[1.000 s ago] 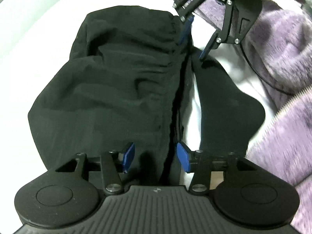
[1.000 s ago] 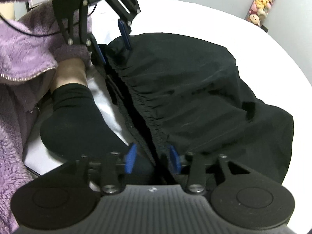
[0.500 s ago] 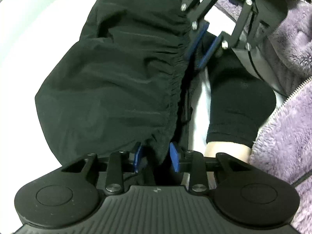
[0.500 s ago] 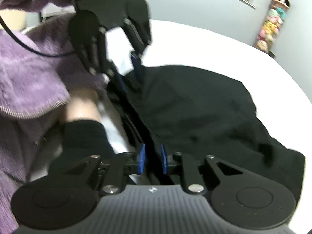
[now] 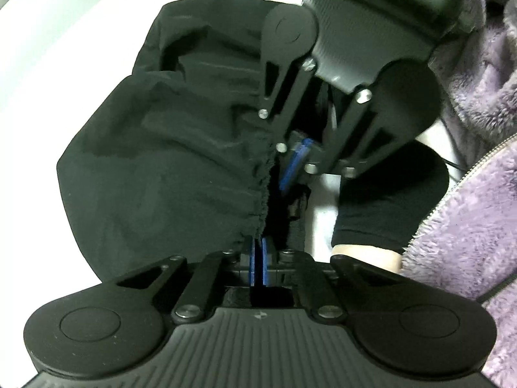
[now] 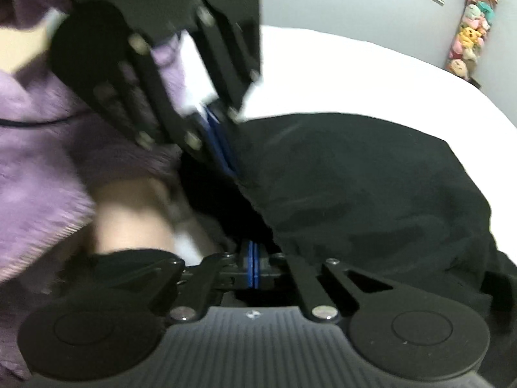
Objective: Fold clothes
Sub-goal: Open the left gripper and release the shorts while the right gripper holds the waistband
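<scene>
A black garment with a gathered elastic waistband (image 5: 168, 161) hangs bunched over a white surface; it also shows in the right wrist view (image 6: 371, 200). My left gripper (image 5: 258, 260) is shut on the waistband's near end. My right gripper (image 6: 253, 266) is shut on the waistband's other end. Each gripper appears close in the other's view, the right one (image 5: 295, 168) and the left one (image 6: 221, 142), both with blue pads pressed together on the black cloth.
The white surface (image 5: 64, 48) spreads under the garment. The person's purple fleece jacket (image 5: 468, 226), a black sock and bare leg (image 5: 391, 194) lie to the right. A shelf of plush toys (image 6: 468, 32) stands by the far wall.
Both grippers have closed fully on the waistband and come much closer together. The garment has lifted and bunched up between them.
</scene>
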Tool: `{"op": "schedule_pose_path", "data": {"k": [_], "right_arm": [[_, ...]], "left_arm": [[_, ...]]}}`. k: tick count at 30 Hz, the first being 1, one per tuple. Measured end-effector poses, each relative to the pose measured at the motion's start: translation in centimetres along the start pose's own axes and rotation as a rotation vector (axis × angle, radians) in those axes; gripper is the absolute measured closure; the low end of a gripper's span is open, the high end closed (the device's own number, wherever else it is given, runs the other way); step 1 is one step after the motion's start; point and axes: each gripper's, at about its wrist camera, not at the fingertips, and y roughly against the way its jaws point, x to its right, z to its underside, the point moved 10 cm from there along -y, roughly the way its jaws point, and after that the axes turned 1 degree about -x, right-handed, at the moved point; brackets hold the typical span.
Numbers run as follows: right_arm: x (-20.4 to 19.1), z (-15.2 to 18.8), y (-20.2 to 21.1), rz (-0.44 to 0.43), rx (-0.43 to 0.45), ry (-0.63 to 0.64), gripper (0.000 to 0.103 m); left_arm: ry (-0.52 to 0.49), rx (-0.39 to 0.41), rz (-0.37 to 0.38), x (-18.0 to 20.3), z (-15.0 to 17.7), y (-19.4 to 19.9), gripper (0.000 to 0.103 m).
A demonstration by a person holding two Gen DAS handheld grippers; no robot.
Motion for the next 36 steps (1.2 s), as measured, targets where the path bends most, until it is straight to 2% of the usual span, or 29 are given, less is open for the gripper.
{"op": "schedule_pose_path", "data": {"k": [5,8,11,14,17,20,23,26,28,34,35,36], "right_arm": [[1.0,2.1,-1.0,0.123,-0.103,0.078,0.103],[1.5,3.1,-0.3,0.148,-0.139,0.055,0.102],[1.7,3.9,1.3,0.159,-0.138,0.026,0.102],[1.0,2.2,4.0,0.058,-0.005,-0.067,0.101],[-0.1,0.3,4.5,0.030,0.055,-0.043,0.101],[-0.9,0.1,2.3,0.009,0.014,0.014,0.102],[-1.3,0.5,0.4,0.006,-0.019,0.017,0.102],[-0.7,0.6,-1.3,0.047,-0.030,0.015,0.102],[0.2,1.0,-1.8,0.124,-0.053,0.019,0.103],[-0.2,2.6,2.5,0.058,-0.043,-0.026,0.097],[-0.4,2.9,3.5,0.053,-0.037,-0.021,0.094],[0.0,3.4,5.0,0.050,-0.033,-0.019,0.087]], "left_arm": [[0.006,0.011,0.000,0.2,0.2,0.1,0.101],[-0.006,0.008,-0.002,0.5,0.3,-0.1,0.101],[-0.006,0.014,-0.008,0.5,0.4,0.0,0.101],[-0.002,0.017,-0.013,0.4,0.3,0.2,0.101],[0.002,0.021,-0.018,0.3,0.3,0.5,0.101],[0.006,0.025,-0.022,0.2,0.2,0.7,0.101],[0.005,0.030,-0.016,0.4,0.3,1.3,0.101],[-0.008,0.024,-0.012,0.7,0.4,1.3,0.101],[-0.023,0.018,-0.018,1.0,0.6,1.1,0.101],[-0.056,-0.020,-0.011,1.1,1.2,0.0,0.100],[-0.066,-0.018,-0.014,1.1,1.2,0.0,0.096],[-0.077,-0.016,-0.018,1.1,1.1,0.0,0.088]]}}
